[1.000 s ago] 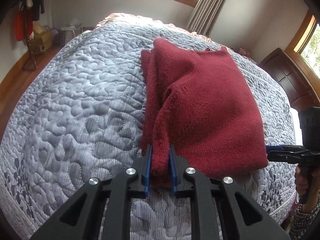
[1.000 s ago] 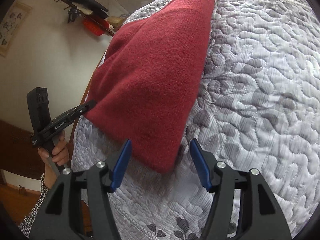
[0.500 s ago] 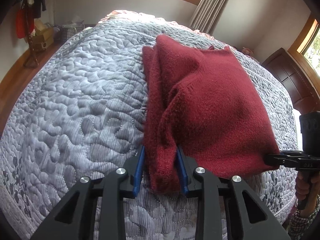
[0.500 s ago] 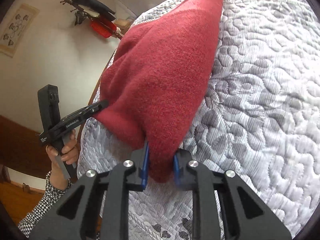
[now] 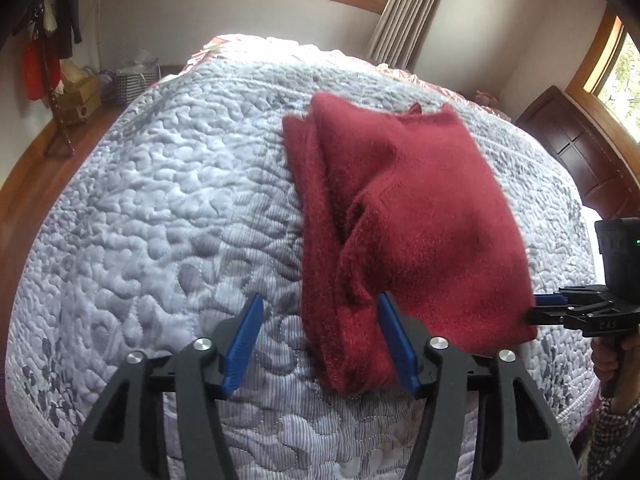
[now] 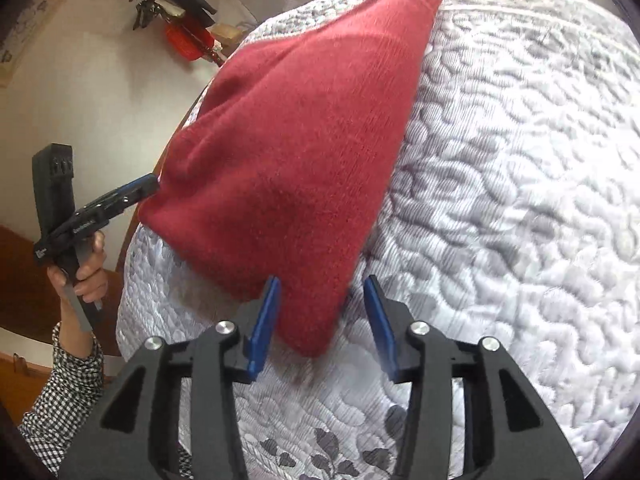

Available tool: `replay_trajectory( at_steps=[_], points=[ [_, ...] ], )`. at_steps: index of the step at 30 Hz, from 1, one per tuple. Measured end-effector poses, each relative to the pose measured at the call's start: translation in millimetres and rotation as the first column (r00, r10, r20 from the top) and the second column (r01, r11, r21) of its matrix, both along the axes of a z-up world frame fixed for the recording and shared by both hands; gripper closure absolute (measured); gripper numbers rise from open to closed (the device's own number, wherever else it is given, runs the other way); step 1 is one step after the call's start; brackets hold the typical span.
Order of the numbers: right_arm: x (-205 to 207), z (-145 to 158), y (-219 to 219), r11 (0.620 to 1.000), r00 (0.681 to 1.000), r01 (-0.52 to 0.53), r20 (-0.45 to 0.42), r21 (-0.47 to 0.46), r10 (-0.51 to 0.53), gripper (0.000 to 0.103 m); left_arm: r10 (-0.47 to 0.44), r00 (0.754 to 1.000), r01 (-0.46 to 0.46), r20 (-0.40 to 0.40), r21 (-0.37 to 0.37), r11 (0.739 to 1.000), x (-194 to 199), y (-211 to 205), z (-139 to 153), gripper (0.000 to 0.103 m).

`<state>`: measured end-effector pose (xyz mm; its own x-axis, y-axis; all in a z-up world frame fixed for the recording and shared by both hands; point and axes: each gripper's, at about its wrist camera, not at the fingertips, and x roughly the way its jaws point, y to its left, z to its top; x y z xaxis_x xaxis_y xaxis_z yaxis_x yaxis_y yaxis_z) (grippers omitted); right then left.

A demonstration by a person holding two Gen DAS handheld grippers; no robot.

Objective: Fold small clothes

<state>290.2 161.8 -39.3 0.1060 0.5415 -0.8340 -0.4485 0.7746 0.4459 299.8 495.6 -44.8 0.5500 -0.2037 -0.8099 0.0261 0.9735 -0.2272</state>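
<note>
A dark red knitted sweater (image 5: 420, 208) lies folded on the grey quilted bed (image 5: 160, 200). My left gripper (image 5: 320, 344) stands open around the sweater's near left corner, whose thick folded edge rests against the right finger. My right gripper (image 6: 322, 328) is open too, with the sweater's (image 6: 304, 140) near right corner between its blue fingers. Each gripper shows in the other view: the right gripper (image 5: 548, 308) at the cloth's right corner, the left gripper (image 6: 140, 192) at its left corner, held by a hand (image 6: 86, 264).
The quilt (image 6: 520, 160) stretches wide to the left and right of the sweater. A coat stand with red items (image 5: 40, 64) and a basket (image 5: 132, 80) stand by the far left wall. Dark wooden furniture (image 5: 580, 152) is at the right, and a curtain (image 5: 412, 4) hangs behind the bed.
My left gripper, shut on the sweater's corner a second ago, has opened. My right gripper closed on the other corner half a second ago and has opened again. Both corners are released.
</note>
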Motion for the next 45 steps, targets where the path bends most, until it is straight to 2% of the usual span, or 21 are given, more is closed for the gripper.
replay_trajectory(
  at_steps=[2,4,9,13,14,15,16,17,18,20,22,24,25,27,29,33,37,39,43,45],
  points=[
    [12.0,9.9,-4.7,0.999,0.999,0.035,0.023,-0.02,-0.034,0.055,0.012,1.0,-0.013,0.025,0.04,0.999,15.9,3.0,14.8,0.033],
    [27.5,14.2,-6.0,0.996,0.997,0.075,0.036,-0.044,-0.073,0.055,0.001,1.0,-0.001,0.01,0.037,0.999,41.4,1.0,19.2,0.033],
    [64.7,11.5,-4.7,0.987,0.988,0.152,0.022,-0.055,-0.151,0.054,0.008,0.998,-0.006,-0.063,0.024,1.0,105.3,-11.5,4.3,0.034],
    [78.5,5.8,5.9,0.985,0.986,0.164,0.013,-0.047,-0.164,0.052,0.016,0.995,-0.017,-0.1,-0.006,1.0,142.6,-17.1,-9.3,0.037],
    [80.4,4.0,7.1,0.985,0.986,0.164,0.012,-0.044,-0.164,0.051,0.012,0.994,-0.015,-0.107,-0.024,1.0,149.3,-18.0,-11.8,0.04],
    [81.7,1.6,8.1,0.986,0.986,0.164,0.011,-0.044,-0.163,0.051,0.008,0.993,-0.012,-0.116,-0.041,0.999,153.0,-18.3,-14.5,0.049],
    [84.6,-0.2,10.5,0.986,0.987,0.162,0.012,-0.045,-0.162,0.05,0.01,0.992,-0.016,-0.127,-0.046,0.999,158.0,-19.3,-17.3,0.063],
    [85.0,-2.3,12.7,0.986,0.987,0.161,0.015,-0.047,-0.16,0.049,0.026,0.991,-0.03,-0.129,-0.03,0.999,161.6,-19.9,-18.4,0.072],
    [85.4,-3.7,12.0,0.986,0.987,0.161,0.019,-0.048,-0.16,0.049,0.032,0.992,-0.035,-0.126,-0.026,0.999,163.7,-19.6,-18.8,0.087],
    [85.1,-4.7,13.3,0.986,0.987,0.157,0.027,-0.046,-0.156,0.049,0.041,0.994,-0.047,-0.104,-0.053,0.998,159.8,-16.9,-12.9,0.089],
    [81.9,-5.6,14.1,0.987,0.988,0.155,0.036,-0.042,-0.153,0.049,0.047,0.998,-0.05,-0.047,-0.072,0.996,150.3,-10.6,0.6,0.09],
    [79.0,-4.7,15.8,0.989,0.989,0.144,0.051,-0.039,-0.142,0.048,0.065,0.998,-0.065,-0.006,-0.1,0.993,140.6,-0.7,7.0,0.09],
    [78.8,-4.3,16.7,0.99,0.989,0.139,0.056,-0.036,-0.136,0.048,0.076,0.997,-0.077,-0.016,-0.095,0.992,139.1,2.6,2.0,0.091],
    [77.5,-5.5,26.9,0.99,0.989,0.138,0.052,-0.03,-0.136,0.048,0.089,0.994,-0.091,-0.067,-0.03,0.995,144.3,1.5,-18.2,0.09],
    [78.8,-8.5,32.4,0.99,0.989,0.138,0.051,-0.039,-0.136,0.046,0.095,0.99,-0.095,-0.105,0.002,0.995,148.3,0.2,-38.4,0.089],
    [80.2,-10.8,40.8,0.988,0.989,0.141,0.061,-0.068,-0.137,0.043,0.094,0.991,-0.094,-0.099,-0.001,0.996,146.5,-0.3,-39.5,0.086],
    [81.8,-7.1,41.2,0.987,0.989,0.14,0.066,-0.075,-0.135,0.043,0.101,0.99,-0.102,-0.097,-0.009,0.995,136.3,5.2,-26.7,0.07],
    [79.7,-5.1,38.8,0.988,0.989,0.136,0.069,-0.073,-0.131,0.042,0.101,0.99,-0.104,-0.096,-0.03,0.994,124.9,9.3,-19.7,0.065],
    [72.1,2.3,31.4,0.991,0.989,0.126,0.082,-0.042,-0.122,0.042,0.061,0.995,-0.064,-0.078,-0.032,0.997,98.3,10.2,-9.8,0.048],
    [67.0,4.0,28.8,0.992,0.99,0.12,0.08,-0.028,-0.117,0.04,0.024,0.996,-0.03,-0.082,-0.081,0.996,86.2,10.4,-8.4,0.041]
  ],
)
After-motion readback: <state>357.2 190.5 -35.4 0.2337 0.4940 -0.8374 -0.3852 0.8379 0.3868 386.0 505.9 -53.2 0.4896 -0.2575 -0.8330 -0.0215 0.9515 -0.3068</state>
